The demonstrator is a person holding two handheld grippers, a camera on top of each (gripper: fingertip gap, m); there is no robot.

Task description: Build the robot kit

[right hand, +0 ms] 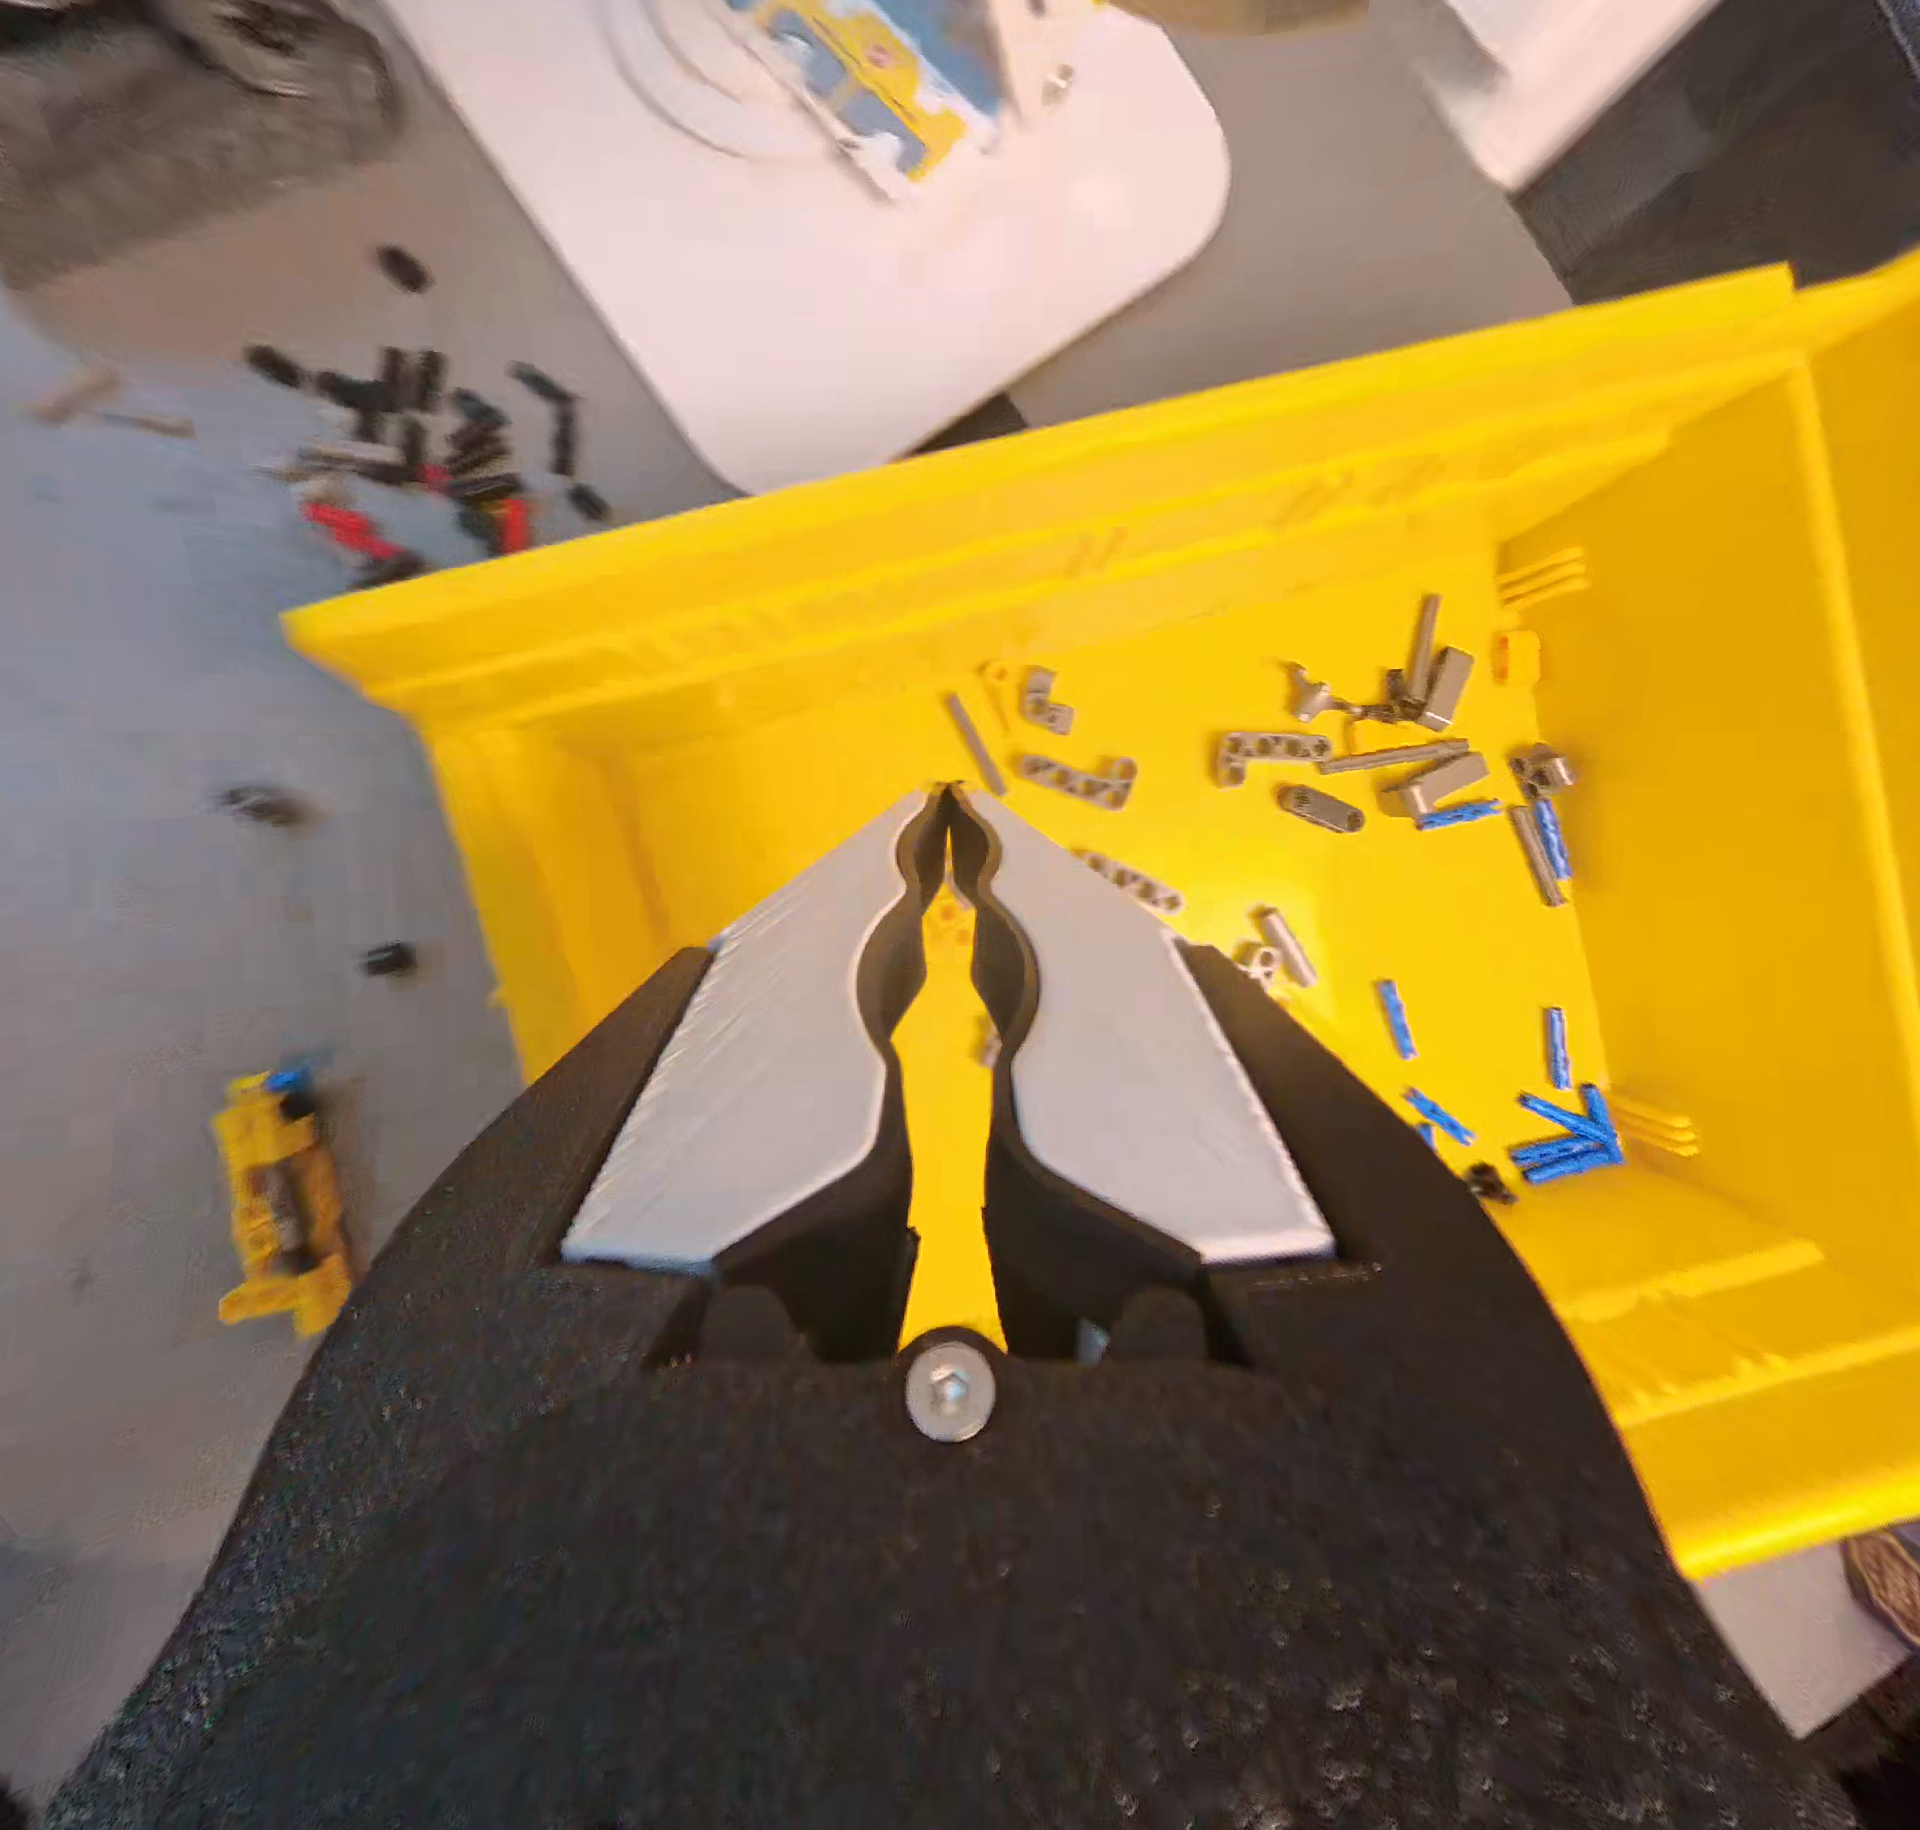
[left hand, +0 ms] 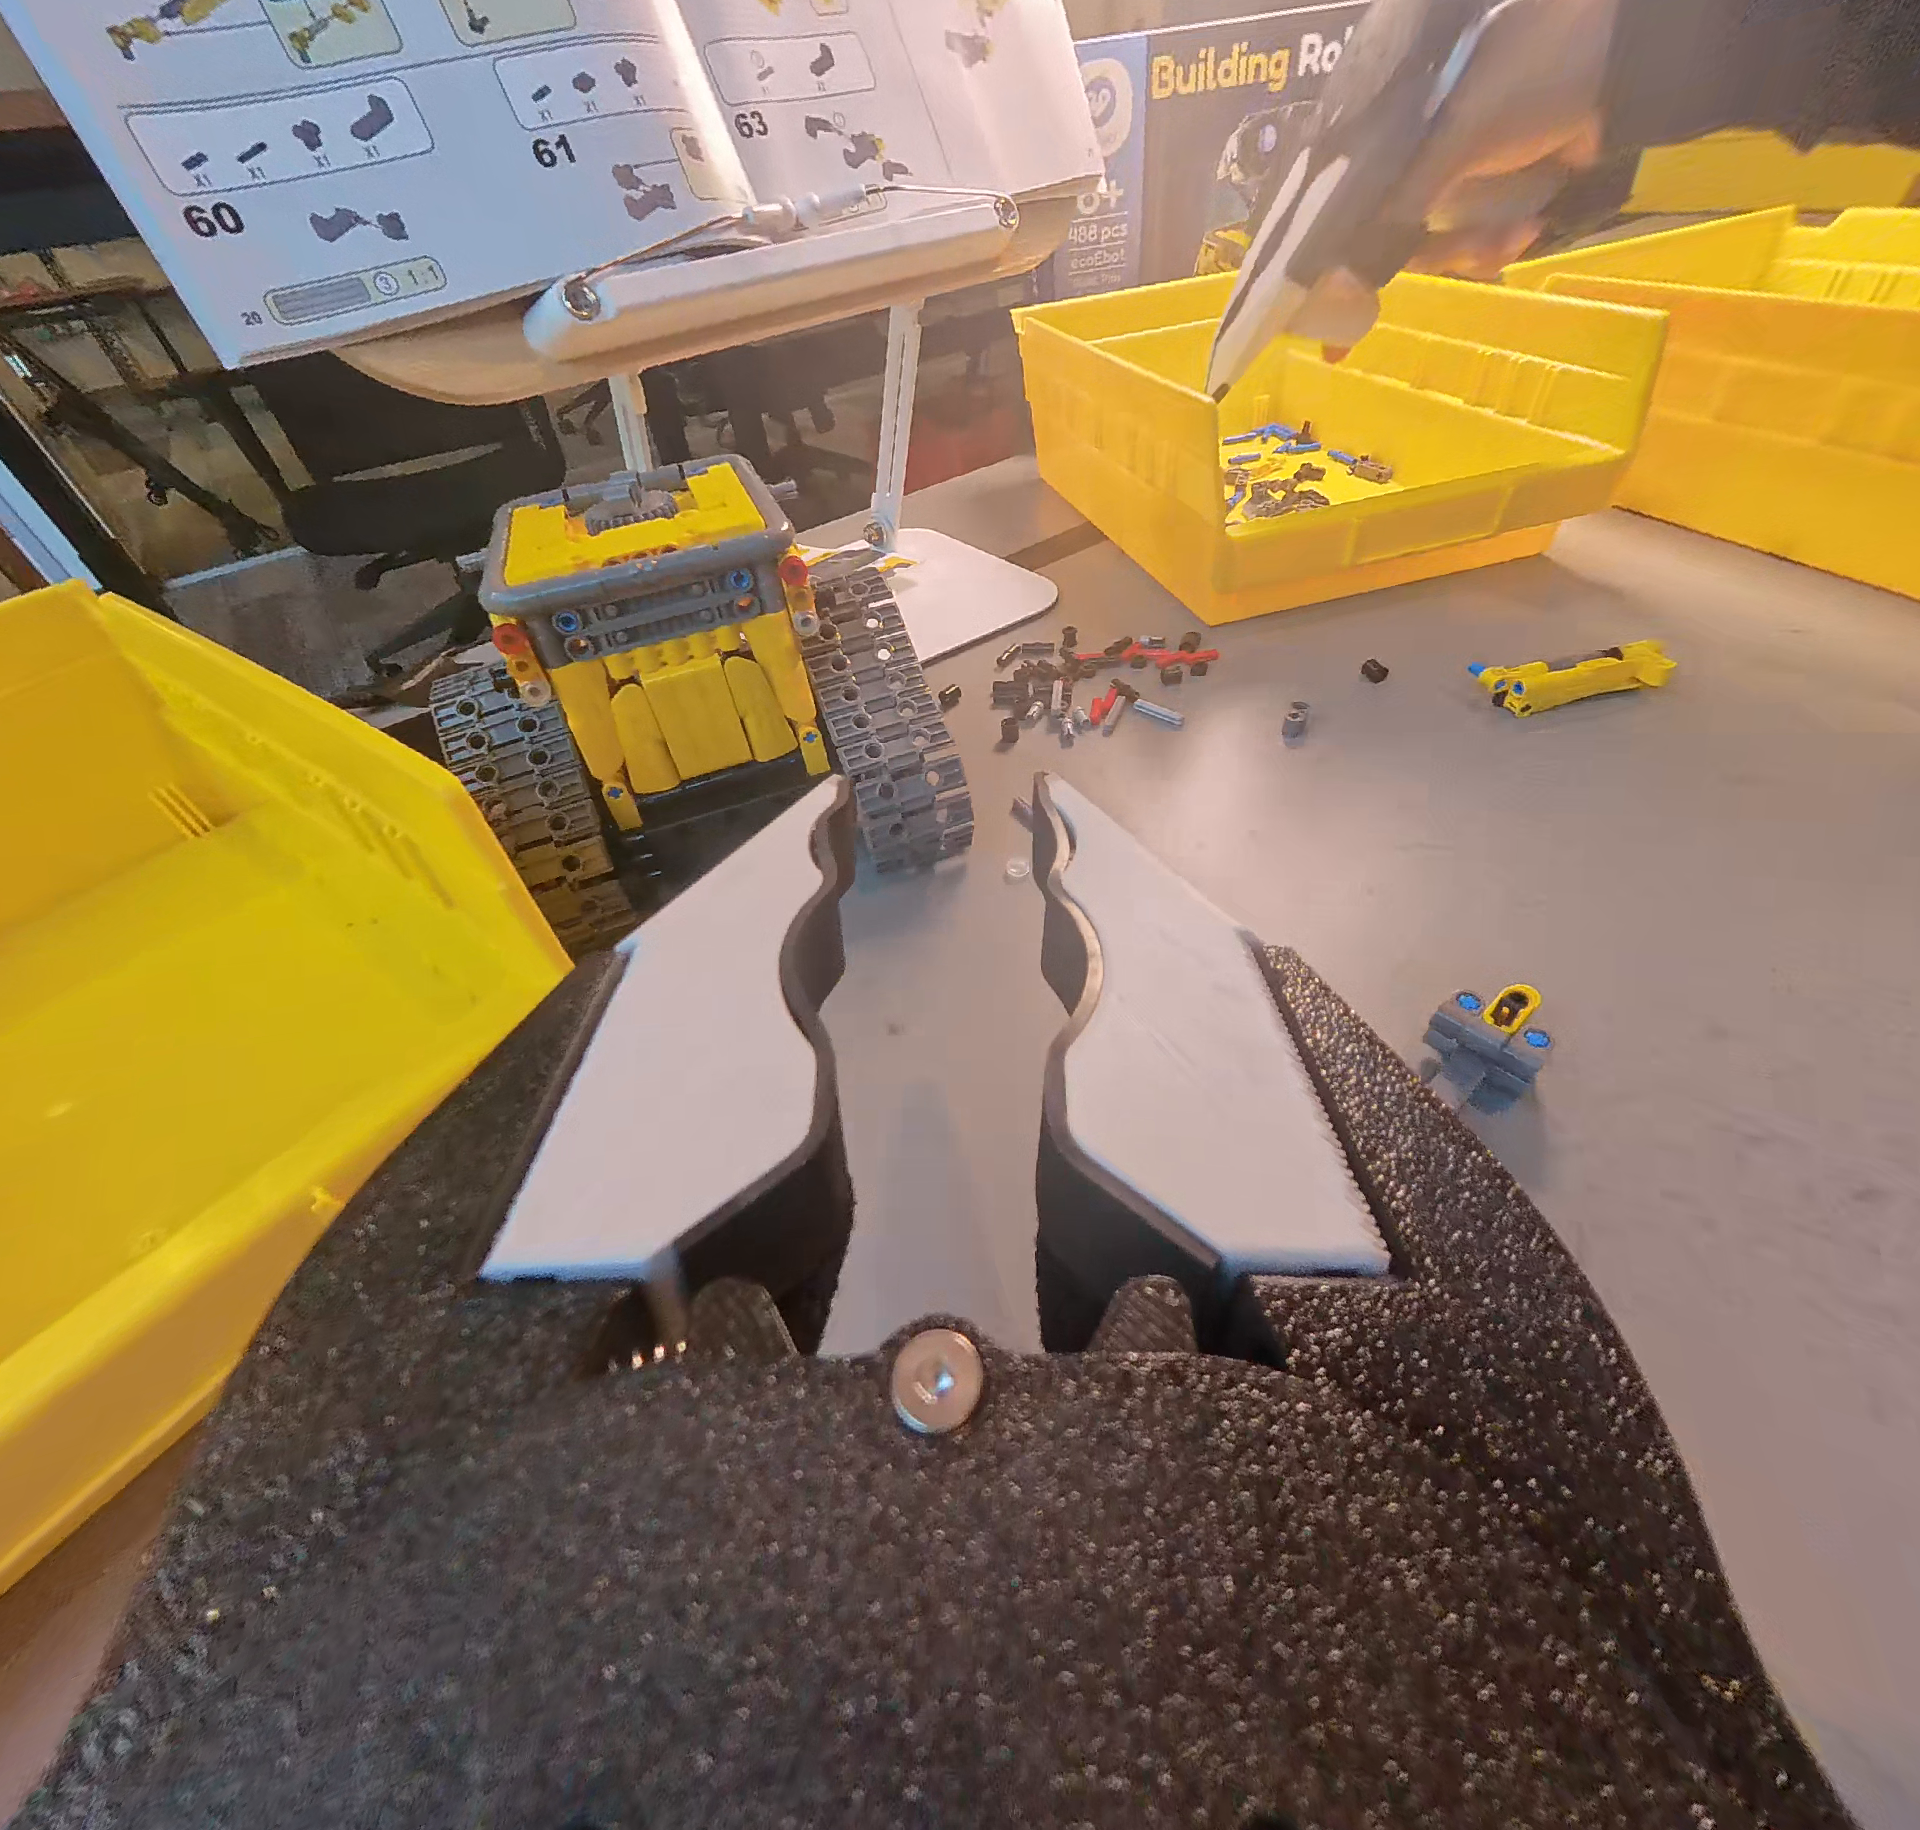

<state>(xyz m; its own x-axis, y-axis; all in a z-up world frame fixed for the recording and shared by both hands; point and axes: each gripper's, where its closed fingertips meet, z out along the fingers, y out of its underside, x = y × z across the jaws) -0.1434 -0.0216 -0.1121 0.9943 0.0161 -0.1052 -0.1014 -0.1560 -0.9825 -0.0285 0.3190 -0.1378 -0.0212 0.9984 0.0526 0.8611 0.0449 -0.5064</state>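
My left gripper (left hand: 940, 793) is open just above the grey table, with nothing between its pads. Its left finger (left hand: 727, 1001) is close to the grey track of a yellow tracked robot model (left hand: 644, 658). A small dark piece (left hand: 1022, 812) and a clear round stud (left hand: 1016, 868) lie by its right fingertip. My right gripper (right hand: 948, 795) is shut, with its tips over the near left part of a yellow bin (right hand: 831, 575) that holds grey beams (right hand: 1081, 778) and blue pins (right hand: 1569, 1146). The right gripper also shows in the left wrist view (left hand: 1226, 378), held by a gloved hand over that bin (left hand: 1122, 430).
An instruction booklet (left hand: 416, 118) stands on a white stand (left hand: 977, 585) behind the model. Loose black and red pieces (left hand: 1091, 684), a yellow sub-assembly (left hand: 1579, 674) and a small grey assembly (left hand: 1491, 1037) lie on the table. Another yellow bin (left hand: 208, 1001) sits at the left, more at the far right (left hand: 1766, 430). The tips of one gripper are about 35 cm away from the tips of the other. The left tips stand about 12 cm off the clear round stud (left hand: 1016, 868).
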